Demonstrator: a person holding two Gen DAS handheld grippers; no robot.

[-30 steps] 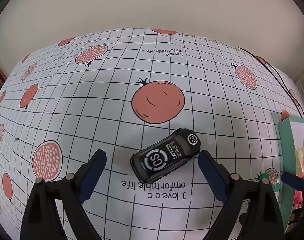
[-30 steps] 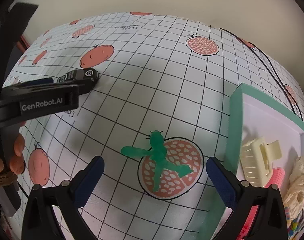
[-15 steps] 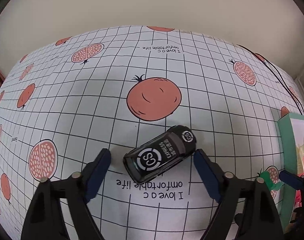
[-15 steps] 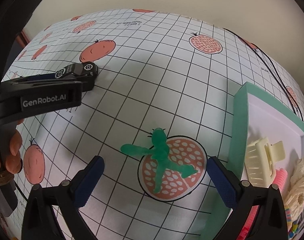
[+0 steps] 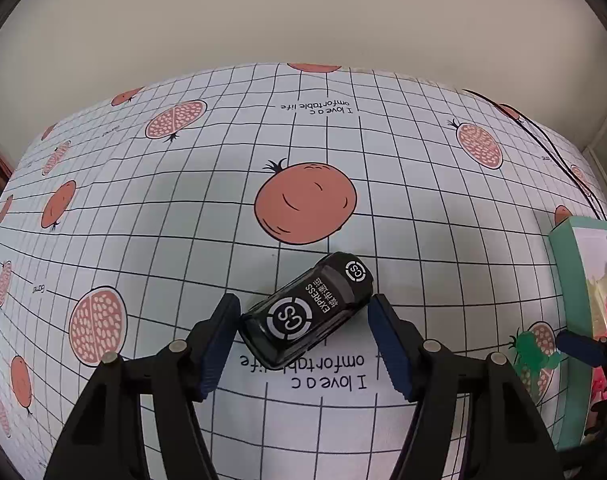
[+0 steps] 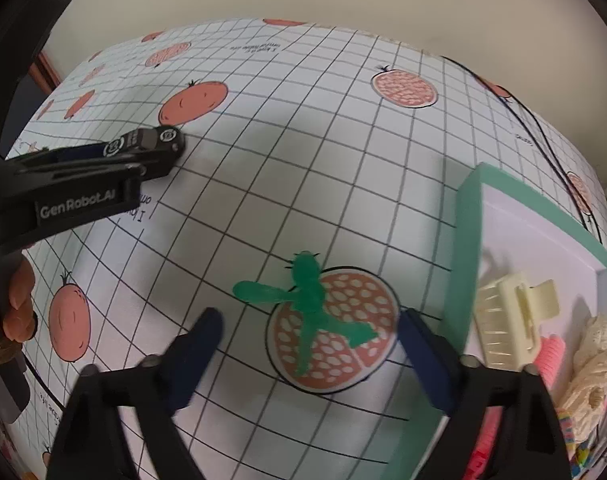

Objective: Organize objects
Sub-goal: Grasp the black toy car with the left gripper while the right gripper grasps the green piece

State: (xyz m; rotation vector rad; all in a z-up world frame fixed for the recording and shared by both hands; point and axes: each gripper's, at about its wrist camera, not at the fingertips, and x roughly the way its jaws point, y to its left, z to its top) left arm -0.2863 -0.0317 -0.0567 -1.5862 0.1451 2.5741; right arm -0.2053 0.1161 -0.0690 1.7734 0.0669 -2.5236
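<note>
Gridded tablecloth (image 5: 183, 216), black toy car (image 5: 309, 310) between left gripper (image 5: 303, 320) jaws, untouched

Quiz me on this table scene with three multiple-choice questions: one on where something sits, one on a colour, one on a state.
1. Where is the toy car?
A. between the left tongs
B. in the box
C. on the floor

2. What colour is the propeller toy?
A. yellow
B. green
C. black

3. How are the right tongs?
A. shut on the hair clip
B. open over the propeller toy
C. shut on the car

Answers: A, the fingers flank the car; B, it is green on the tablecloth; B, the jaws stand apart around it.
</note>
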